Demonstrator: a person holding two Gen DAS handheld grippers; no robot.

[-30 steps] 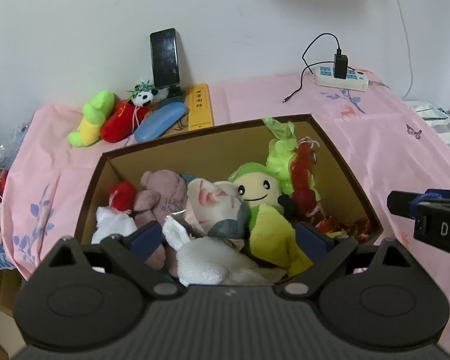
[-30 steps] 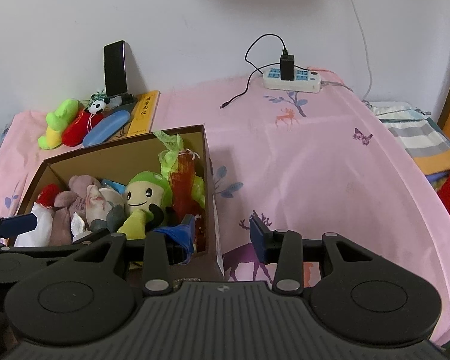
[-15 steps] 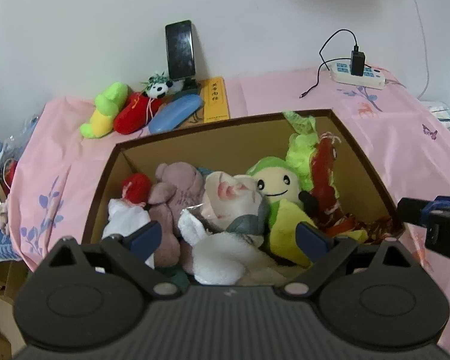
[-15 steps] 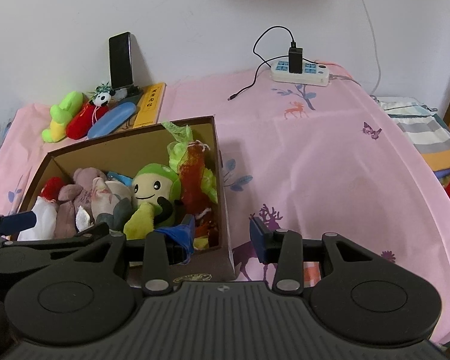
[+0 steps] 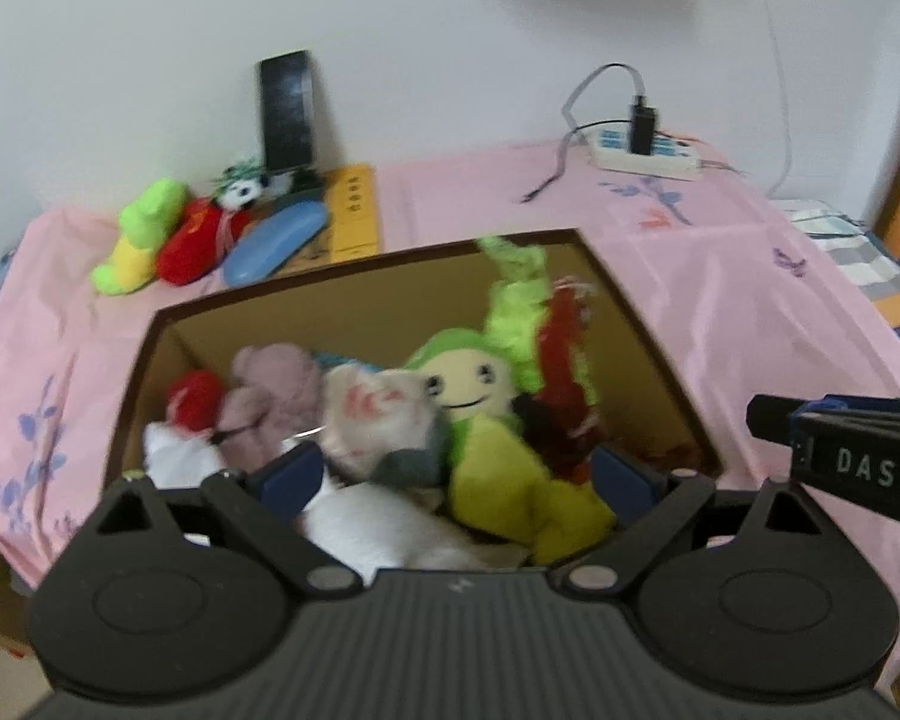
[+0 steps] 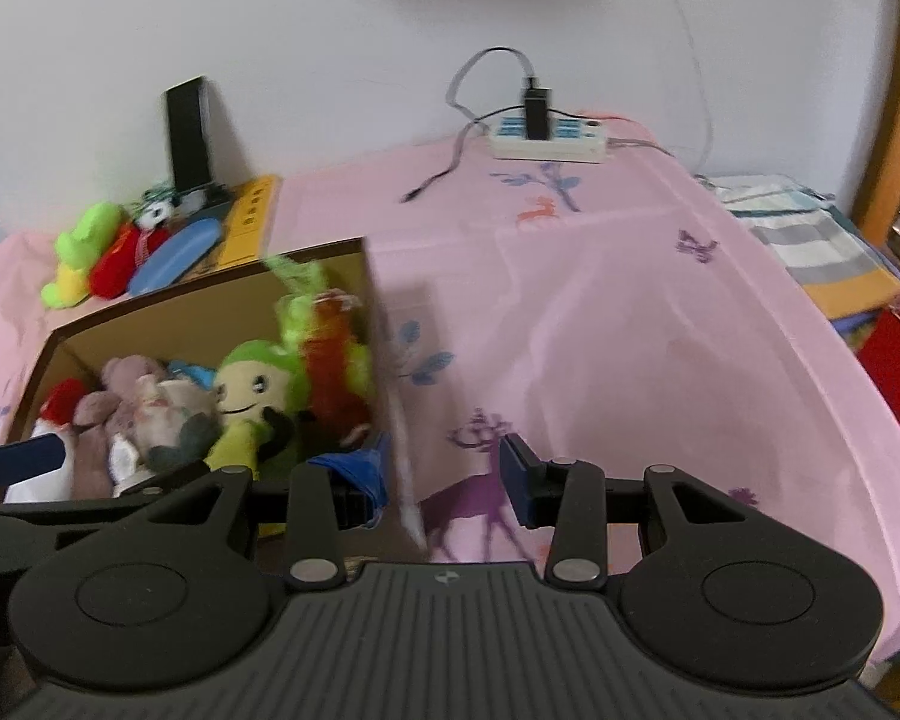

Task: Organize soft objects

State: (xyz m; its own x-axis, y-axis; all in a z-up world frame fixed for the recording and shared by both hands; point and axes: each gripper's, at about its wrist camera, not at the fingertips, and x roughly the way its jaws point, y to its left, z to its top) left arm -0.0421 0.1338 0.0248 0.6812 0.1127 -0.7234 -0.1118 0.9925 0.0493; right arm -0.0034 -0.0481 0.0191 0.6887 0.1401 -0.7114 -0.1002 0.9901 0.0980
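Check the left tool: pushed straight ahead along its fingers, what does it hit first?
Likely the white plush lying between the open fingers of the left tool, at the near end of the cardboard box. The grey-and-pink plush sits just beyond. Motion blur leaves depth uncertain.

A pink-clothed desk (image 6: 630,312) carries a cardboard box (image 5: 354,306) of plush toys. Behind the box lie loose toys (image 5: 168,240), a yellow book (image 5: 354,210) and a power strip (image 5: 642,156).
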